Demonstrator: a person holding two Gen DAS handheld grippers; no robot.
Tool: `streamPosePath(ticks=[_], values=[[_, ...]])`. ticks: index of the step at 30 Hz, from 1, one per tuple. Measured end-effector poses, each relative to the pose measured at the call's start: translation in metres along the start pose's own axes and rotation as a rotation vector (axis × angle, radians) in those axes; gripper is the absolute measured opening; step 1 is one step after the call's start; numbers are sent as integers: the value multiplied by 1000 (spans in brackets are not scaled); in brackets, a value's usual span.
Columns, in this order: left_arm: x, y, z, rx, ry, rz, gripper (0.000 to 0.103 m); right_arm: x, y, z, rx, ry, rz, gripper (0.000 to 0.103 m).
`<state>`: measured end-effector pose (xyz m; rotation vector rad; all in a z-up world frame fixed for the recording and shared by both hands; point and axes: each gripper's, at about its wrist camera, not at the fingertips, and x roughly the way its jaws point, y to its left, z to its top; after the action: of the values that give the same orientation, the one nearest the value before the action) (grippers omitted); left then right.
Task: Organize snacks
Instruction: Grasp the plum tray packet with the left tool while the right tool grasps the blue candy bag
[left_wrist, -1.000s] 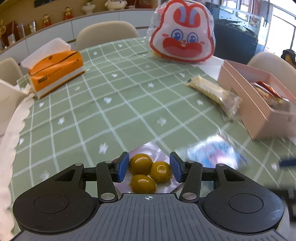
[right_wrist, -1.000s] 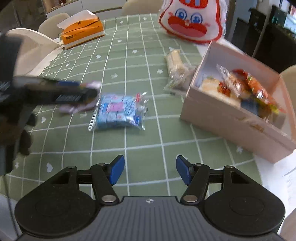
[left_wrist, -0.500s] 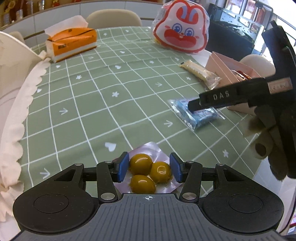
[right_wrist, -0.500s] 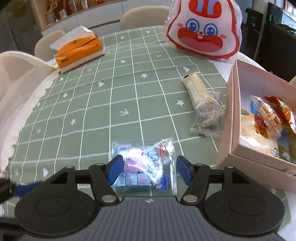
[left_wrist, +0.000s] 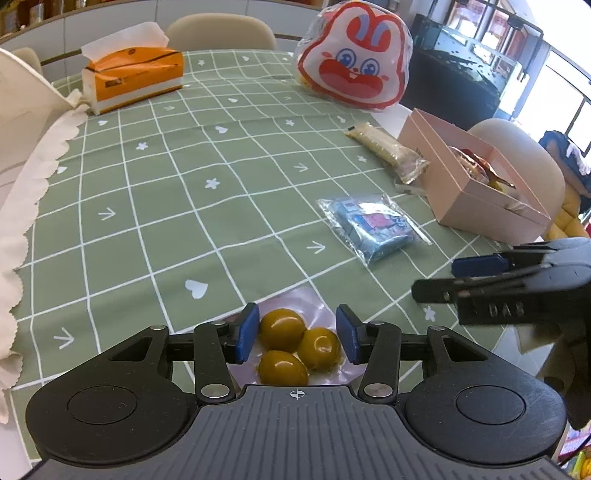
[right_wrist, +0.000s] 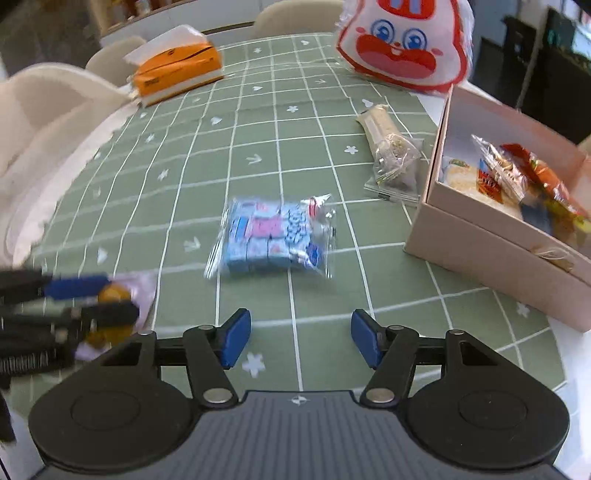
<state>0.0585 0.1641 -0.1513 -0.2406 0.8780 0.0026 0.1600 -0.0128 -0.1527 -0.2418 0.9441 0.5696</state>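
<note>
Snacks lay spread over the green checked tablecloth (left_wrist: 155, 192), several already packed in the pink box (right_wrist: 491, 236) at its right edge beyond the rabbit-face bag (left_wrist: 356, 62), with a long wrapped bar (left_wrist: 388, 149) just beside the box and a blue candy packet (right_wrist: 273, 236) on the cloth between bar and grippers. Down low, the left gripper (left_wrist: 295, 334) was closing its jaws around the clear pack of three yellow-green balls (left_wrist: 291, 345), pads right at the pack's sides, though a firm grip could not be told. Over on the other side, the right gripper (right_wrist: 300, 338) hovered with jaws apart and nothing between them, short of the blue candy packet.
</note>
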Motion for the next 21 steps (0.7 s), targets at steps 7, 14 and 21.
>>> streamPosePath(ticks=[7,14,21], values=[[-12,18,0,-106,-29,-9,47,-6,7,20,-120,-125,9,67],[-16,21,3,-107,-22,9,47,33,17,54,-147,-96,54,68],[-16,13,-1,-49,2,-1,47,40,17,47,-89,-86,23,71]])
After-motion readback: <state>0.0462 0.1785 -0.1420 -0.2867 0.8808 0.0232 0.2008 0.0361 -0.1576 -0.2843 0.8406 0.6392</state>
